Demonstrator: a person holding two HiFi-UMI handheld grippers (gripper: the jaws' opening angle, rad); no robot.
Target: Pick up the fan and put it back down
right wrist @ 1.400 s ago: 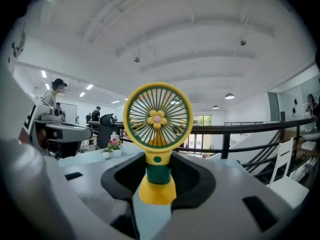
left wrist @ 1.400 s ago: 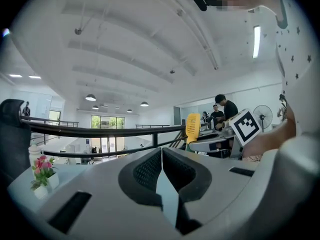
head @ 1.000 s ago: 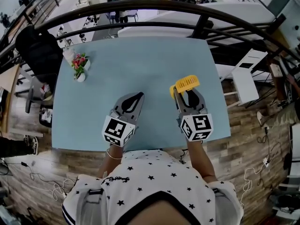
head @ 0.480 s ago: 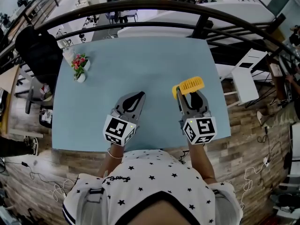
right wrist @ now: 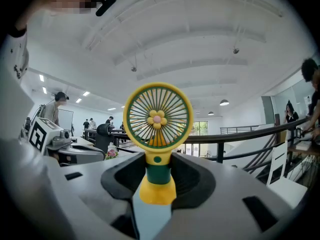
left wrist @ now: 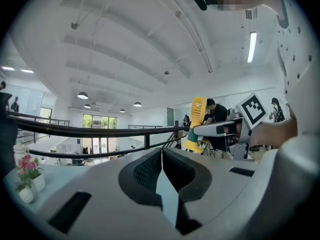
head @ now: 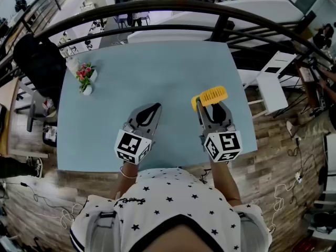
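Note:
A small yellow fan (head: 210, 96) with a green stem stands upright between the jaws of my right gripper (head: 212, 107), which is shut on the stem over the right part of the light blue table (head: 157, 62). In the right gripper view the fan (right wrist: 158, 129) faces the camera, its round grille above the jaws and its yellow base below them. I cannot tell whether the base touches the table. My left gripper (head: 149, 111) rests to the left with its tips together and nothing in them. In the left gripper view its jaws meet, and the fan (left wrist: 196, 124) shows at the right.
A small vase of pink flowers (head: 84, 77) stands at the table's far left. A dark railing (head: 157, 7) curves beyond the far edge. A black chair (head: 37, 62) is at the left and white furniture (head: 273, 83) at the right. Cables lie on the wooden floor.
My right gripper with the fan has shifted slightly to the right and away from me. The left gripper has stayed where it was.

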